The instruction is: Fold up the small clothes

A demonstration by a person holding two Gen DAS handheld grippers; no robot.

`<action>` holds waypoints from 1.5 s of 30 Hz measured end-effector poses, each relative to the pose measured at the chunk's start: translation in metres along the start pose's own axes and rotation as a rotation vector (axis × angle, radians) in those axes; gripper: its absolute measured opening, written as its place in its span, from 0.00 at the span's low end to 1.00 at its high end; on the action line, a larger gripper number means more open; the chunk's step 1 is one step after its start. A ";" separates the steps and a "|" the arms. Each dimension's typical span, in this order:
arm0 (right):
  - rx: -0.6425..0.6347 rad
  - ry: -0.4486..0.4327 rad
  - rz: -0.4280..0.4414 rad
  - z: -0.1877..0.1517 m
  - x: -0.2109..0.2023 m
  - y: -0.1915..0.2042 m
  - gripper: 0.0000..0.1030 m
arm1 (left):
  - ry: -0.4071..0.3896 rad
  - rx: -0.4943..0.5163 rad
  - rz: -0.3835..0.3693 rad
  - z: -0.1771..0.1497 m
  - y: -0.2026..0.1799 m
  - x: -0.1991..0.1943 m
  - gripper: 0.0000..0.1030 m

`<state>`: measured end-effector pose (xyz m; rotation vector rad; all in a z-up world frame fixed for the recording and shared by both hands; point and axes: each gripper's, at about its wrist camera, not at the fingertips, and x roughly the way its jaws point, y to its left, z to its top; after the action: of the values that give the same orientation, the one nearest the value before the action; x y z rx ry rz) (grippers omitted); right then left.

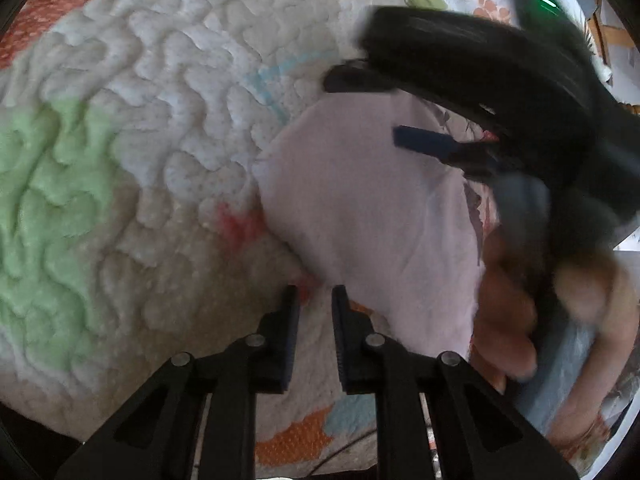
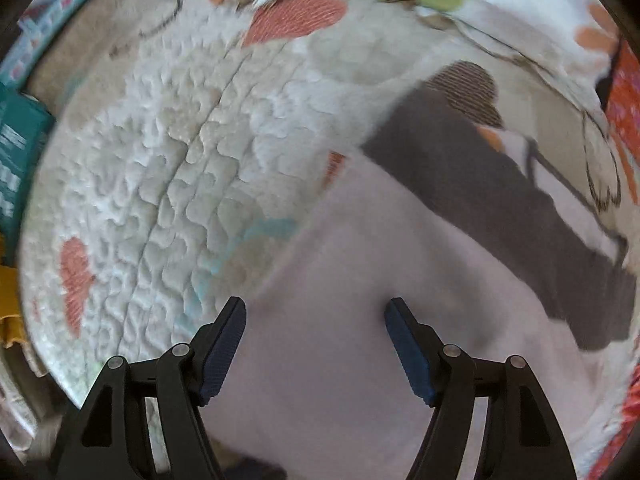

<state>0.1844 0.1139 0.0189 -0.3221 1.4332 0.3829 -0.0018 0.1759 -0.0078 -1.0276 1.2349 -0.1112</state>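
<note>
A small pale pink garment (image 1: 360,208) lies folded on a quilted bedspread (image 1: 160,120). My left gripper (image 1: 315,294) hovers at the garment's near corner, jaws a narrow gap apart, holding nothing. The right gripper (image 1: 380,108) shows in the left wrist view as a blurred black body over the garment's far right side, with a hand behind it. In the right wrist view the right gripper (image 2: 315,308) is wide open just above the pink garment (image 2: 360,340), empty. A dark grey garment (image 2: 500,208) lies along its far right edge.
The quilt (image 2: 180,160) has orange, green and blue patches and a leaf print. Teal boxes (image 2: 16,136) stand at the left edge of the right wrist view. A red item (image 2: 624,104) sits at the far right.
</note>
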 end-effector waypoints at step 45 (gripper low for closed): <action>0.516 -0.348 -0.120 -0.235 -0.104 -0.280 0.07 | -0.197 0.002 0.166 0.003 -0.018 -0.010 0.47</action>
<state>0.0884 -0.2464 0.0917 0.0776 1.1143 -0.0369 0.0048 0.1726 0.0119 -0.9077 1.1338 0.1155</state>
